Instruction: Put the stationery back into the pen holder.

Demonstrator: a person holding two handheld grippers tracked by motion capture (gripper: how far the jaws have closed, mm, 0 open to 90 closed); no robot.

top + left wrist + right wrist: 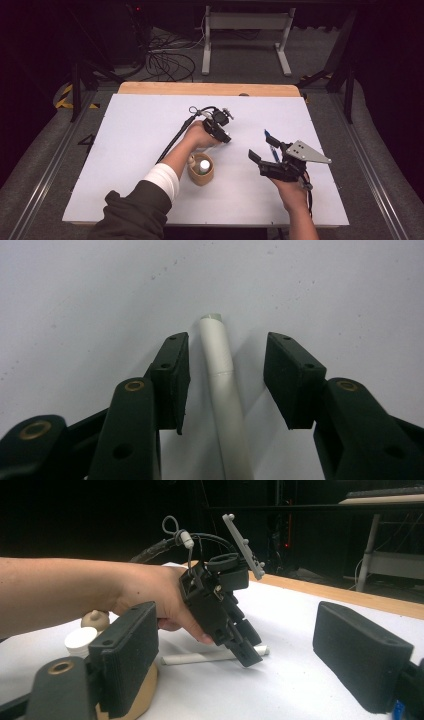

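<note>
A white pen (223,390) lies flat on the white table (140,150). My left gripper (227,370) stands tilted down over it, one jaw on each side, and there is a gap between the pen and each pad. In the high view this left gripper (225,137) is just beyond the table's middle. The right gripper view shows its jaw tips low over the pen (200,657). My right gripper (263,148) is held above the table to the right, jaws wide open with nothing between them. A blue pen (273,150) shows beside its far jaw.
A tan round holder (201,172) stands by my left forearm, with a white-capped item (204,165) and a tan knob-topped one inside. In the right gripper view the holder (145,690) sits behind my near jaw. A wooden strip (210,89) borders the table's far edge.
</note>
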